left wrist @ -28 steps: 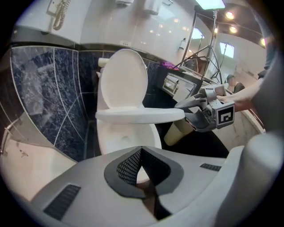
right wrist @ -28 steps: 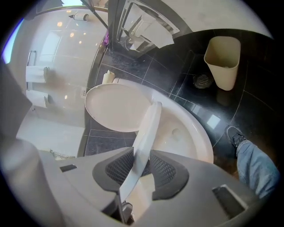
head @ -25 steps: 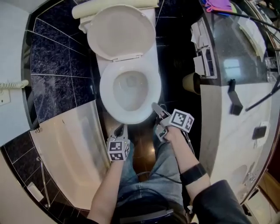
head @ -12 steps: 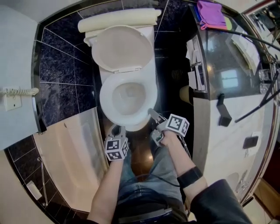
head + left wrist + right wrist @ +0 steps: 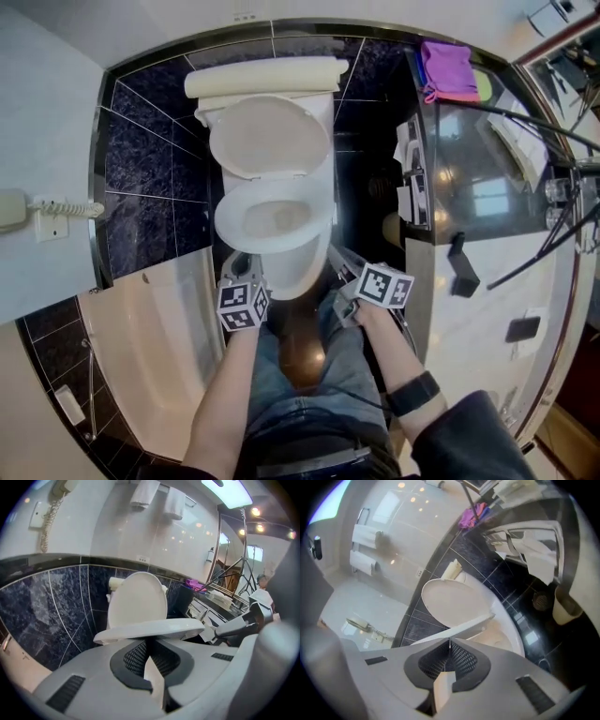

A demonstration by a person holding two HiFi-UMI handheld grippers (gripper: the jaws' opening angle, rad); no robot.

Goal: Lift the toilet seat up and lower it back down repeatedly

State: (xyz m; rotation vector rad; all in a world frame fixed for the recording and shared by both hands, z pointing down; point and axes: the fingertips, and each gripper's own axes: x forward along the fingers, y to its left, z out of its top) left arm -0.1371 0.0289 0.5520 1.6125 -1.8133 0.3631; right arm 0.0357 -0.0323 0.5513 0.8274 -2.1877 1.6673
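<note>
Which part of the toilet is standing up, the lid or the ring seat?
The lid: it stands up against the tank. The ring seat lies low over the bowl.

Toilet seat and lid glossy off-white. Tiles dark navy, white marbled veining. Cloth purple. Left tongs light grey, black mesh-pattern pads; its marker cube black-and-white squares. Jeans blue. Wall phone cream.
</note>
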